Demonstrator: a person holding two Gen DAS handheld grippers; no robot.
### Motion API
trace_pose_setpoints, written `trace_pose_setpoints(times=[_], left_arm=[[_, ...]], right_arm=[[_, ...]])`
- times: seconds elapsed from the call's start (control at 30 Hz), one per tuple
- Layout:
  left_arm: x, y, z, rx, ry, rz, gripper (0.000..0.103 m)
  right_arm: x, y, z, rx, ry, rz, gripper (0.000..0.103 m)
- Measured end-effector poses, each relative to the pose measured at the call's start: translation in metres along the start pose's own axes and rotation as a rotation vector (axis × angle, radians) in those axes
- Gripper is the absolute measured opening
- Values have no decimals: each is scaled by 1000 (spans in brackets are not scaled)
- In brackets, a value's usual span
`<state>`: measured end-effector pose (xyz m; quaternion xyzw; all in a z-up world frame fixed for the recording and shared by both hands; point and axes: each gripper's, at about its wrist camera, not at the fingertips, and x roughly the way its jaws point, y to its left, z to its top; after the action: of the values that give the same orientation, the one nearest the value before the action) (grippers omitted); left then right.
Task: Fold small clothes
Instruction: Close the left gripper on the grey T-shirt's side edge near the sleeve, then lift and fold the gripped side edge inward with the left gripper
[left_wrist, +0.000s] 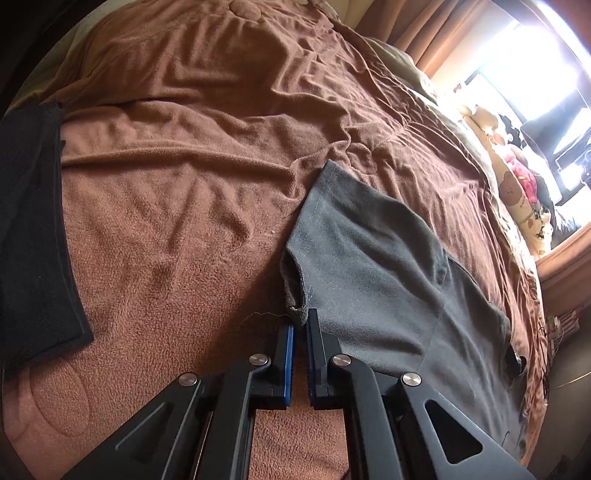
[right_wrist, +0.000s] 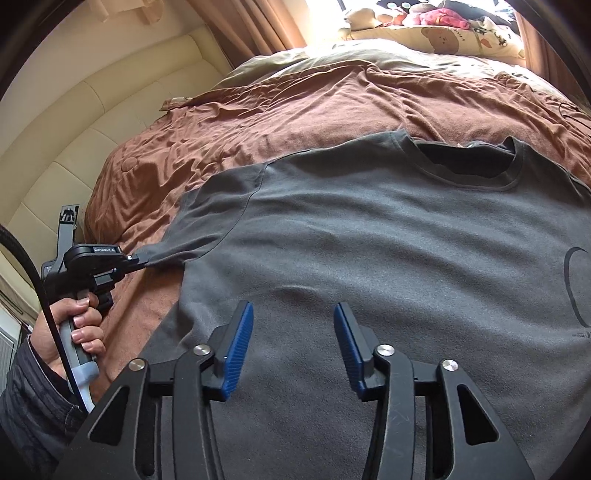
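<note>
Left hand-held gripper (left_wrist: 300, 325) pinches the grey T-shirt (right_wrist: 388, 240) sleeve; right hand-held gripper (right_wrist: 293, 314) hovers part-open above its front

A rumpled brown fleece blanket (left_wrist: 192, 155) covers the bed, filling most of both views. A black garment (left_wrist: 33, 229) lies flat on it at the left edge of the left wrist view. Tan curtains (right_wrist: 266, 26) hang beside a bright window (left_wrist: 535, 74) at the upper right. Stuffed toys and a bear-print pillow (right_wrist: 439, 35) crowd the top of the right wrist view. A cream padded headboard (right_wrist: 92, 110) curves along its upper left.
</note>
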<state>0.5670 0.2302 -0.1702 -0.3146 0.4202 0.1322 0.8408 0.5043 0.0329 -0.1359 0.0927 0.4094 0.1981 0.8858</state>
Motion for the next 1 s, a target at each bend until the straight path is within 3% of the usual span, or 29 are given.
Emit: trace_pose_setpoints(times=[0.3,0.57,0.8,0.9,1.0], left_arm=[[-23,-54,26,164,-59,-41,5],[-29,-83,42,232,-58,-104,5],[-27,-92,43,237,-24,-162,5],[-26,-88,43,210,10,-246,5],[-25,-86,41,196,32,-274,5]], right_arm=[[57,1,20,168,69,135,16],[107,4,33,311,81,255,9],[163,1,36,435,121,338,6],[176,1,38,467,132,358,6],[188,2,39,491,139,369,6]])
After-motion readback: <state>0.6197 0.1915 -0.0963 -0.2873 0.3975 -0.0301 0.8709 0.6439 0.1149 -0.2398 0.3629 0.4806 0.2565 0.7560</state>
